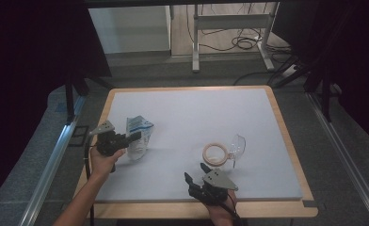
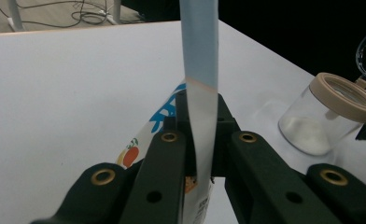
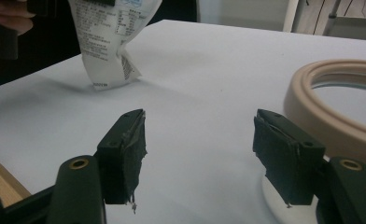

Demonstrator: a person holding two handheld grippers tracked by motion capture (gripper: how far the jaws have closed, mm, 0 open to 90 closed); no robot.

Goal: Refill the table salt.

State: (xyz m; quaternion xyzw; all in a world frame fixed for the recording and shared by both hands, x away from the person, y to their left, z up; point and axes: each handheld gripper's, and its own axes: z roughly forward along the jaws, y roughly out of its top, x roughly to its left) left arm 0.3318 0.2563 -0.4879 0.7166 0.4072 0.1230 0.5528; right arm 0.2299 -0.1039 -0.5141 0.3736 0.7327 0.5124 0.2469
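A white and blue printed pouch point(image 1: 139, 134) stands on the white mat at the left, and my left gripper point(image 1: 133, 137) is shut on its upper part. In the left gripper view the jaws point(image 2: 200, 119) pinch the pouch's pale blue edge point(image 2: 200, 56), which rises straight between them. A clear jar point(image 1: 215, 154) with a beige rim stands right of centre, with white powder in its bottom point(image 2: 312, 135). My right gripper point(image 1: 196, 172) hovers just in front of the jar, open with nothing between its jaws point(image 3: 200, 144). The jar's rim point(image 3: 312, 93) lies right beside its right jaw.
A clear lid point(image 1: 237, 145) leans by the jar's right side. The white mat point(image 1: 196, 108) covers a wood-edged table. Beyond the table's far edge stand a metal frame point(image 1: 229, 28) and loose cables on the floor. The pouch point(image 3: 111, 42) hangs at the right gripper view's upper left.
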